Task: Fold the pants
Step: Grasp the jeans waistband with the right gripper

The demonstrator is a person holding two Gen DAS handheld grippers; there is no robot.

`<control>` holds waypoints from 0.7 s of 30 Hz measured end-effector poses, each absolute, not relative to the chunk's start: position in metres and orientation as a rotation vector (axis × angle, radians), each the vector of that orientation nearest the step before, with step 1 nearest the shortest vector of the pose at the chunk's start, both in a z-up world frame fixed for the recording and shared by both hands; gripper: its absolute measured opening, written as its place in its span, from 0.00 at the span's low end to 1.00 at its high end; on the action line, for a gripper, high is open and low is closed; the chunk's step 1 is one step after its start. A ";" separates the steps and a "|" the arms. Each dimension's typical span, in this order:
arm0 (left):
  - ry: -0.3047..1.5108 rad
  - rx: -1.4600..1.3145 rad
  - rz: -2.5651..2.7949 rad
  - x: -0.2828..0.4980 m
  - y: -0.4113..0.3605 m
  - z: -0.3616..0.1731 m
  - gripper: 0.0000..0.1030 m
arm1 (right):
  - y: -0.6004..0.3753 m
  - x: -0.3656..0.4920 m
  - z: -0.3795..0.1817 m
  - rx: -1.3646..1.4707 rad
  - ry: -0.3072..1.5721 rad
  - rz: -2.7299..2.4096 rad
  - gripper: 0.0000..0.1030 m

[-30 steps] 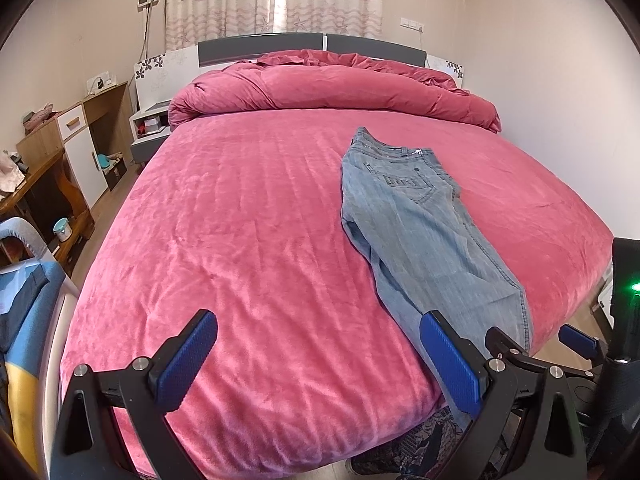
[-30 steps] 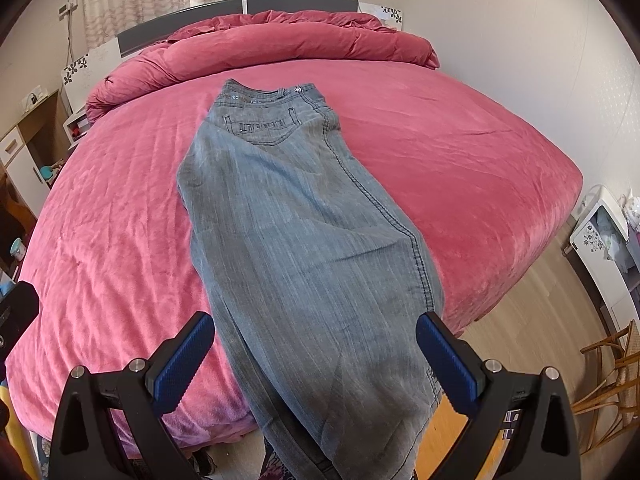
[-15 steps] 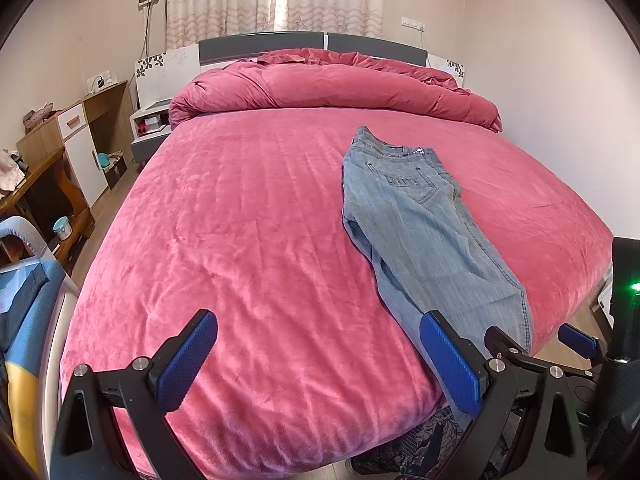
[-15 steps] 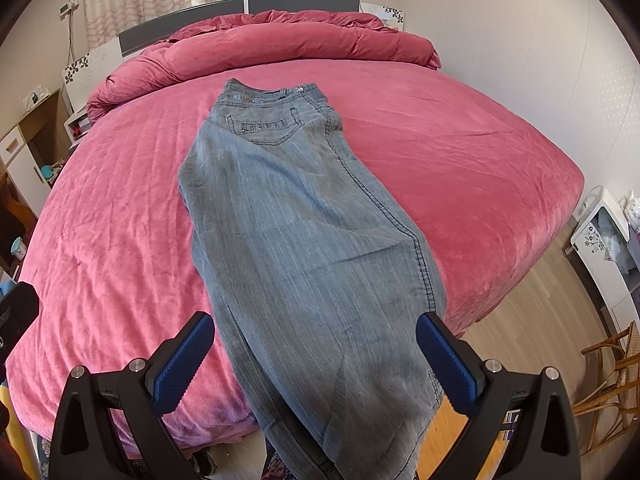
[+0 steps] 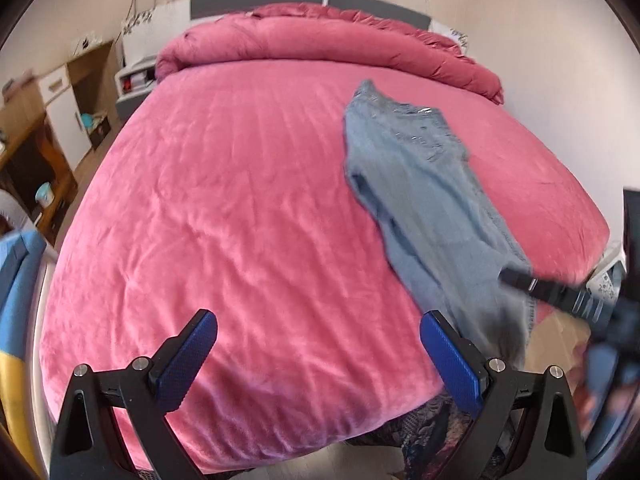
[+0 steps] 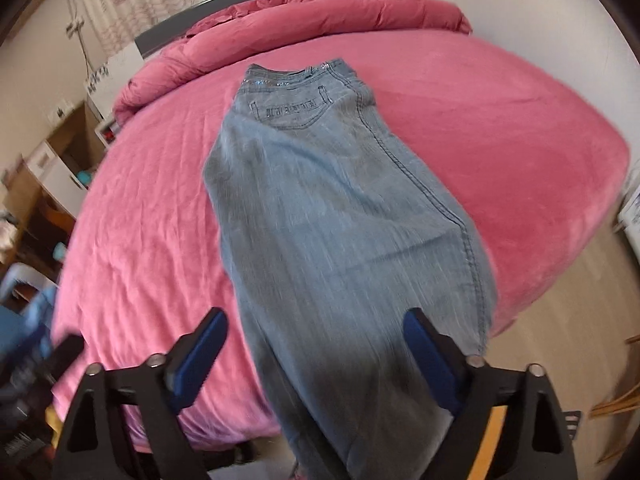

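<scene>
Jeans (image 6: 344, 216) flat on pink bed (image 5: 240, 220), both tongs apart & empty.

Pants lie lengthwise on the bed's right half, waistband toward the rolled red duvet (image 5: 320, 46) at the headboard, leg ends hanging off the foot edge. Right tongs (image 6: 312, 354) above the lower legs w/ denim showing between the blue pads, not pressed on it; jaws have just been closing a bit, gap wide. Left tongs (image 5: 318, 354) spread wide over bare bedspread, jeans just beside the right-hand pad. Wooden cabinet (image 5: 60, 92) at the bed's left. Both views blurred.
</scene>
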State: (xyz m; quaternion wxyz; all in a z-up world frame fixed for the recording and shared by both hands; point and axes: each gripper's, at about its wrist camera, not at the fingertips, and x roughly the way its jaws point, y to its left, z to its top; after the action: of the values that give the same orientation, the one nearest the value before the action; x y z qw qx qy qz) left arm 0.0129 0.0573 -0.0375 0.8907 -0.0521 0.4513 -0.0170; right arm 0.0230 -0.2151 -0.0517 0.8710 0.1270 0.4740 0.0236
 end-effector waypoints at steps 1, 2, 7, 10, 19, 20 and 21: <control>0.945 -0.101 -0.038 0.016 0.060 -0.040 0.99 | -0.224 0.036 -0.053 0.317 1.014 0.109 0.66; 0.948 -0.102 -0.044 0.019 0.064 -0.043 0.99 | -0.232 0.048 -0.053 0.350 1.016 0.149 0.62; 0.960 -0.127 -0.049 0.029 0.080 -0.053 1.00 | -0.260 0.111 -0.046 0.433 0.948 0.268 0.63; 0.978 -0.133 -0.053 0.037 0.086 -0.060 1.00 | -0.278 0.156 -0.051 0.468 0.944 0.254 0.69; 1.048 -0.167 -0.015 0.067 0.106 -0.072 1.00 | -0.329 0.288 -0.077 0.554 0.957 0.054 0.69; 1.052 -0.167 -0.009 0.068 0.108 -0.073 1.00 | -0.332 0.305 -0.080 0.566 0.963 0.038 0.69; 1.056 -0.168 -0.003 0.071 0.110 -0.074 1.00 | -0.334 0.312 -0.080 0.566 0.968 0.024 0.69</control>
State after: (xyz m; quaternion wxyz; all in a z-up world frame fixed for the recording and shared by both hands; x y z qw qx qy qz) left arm 0.0709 0.1103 -0.0738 0.8603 -0.0800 0.5034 -0.0016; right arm 0.3124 -0.3339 -0.0798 0.8469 0.2682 0.4591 0.0112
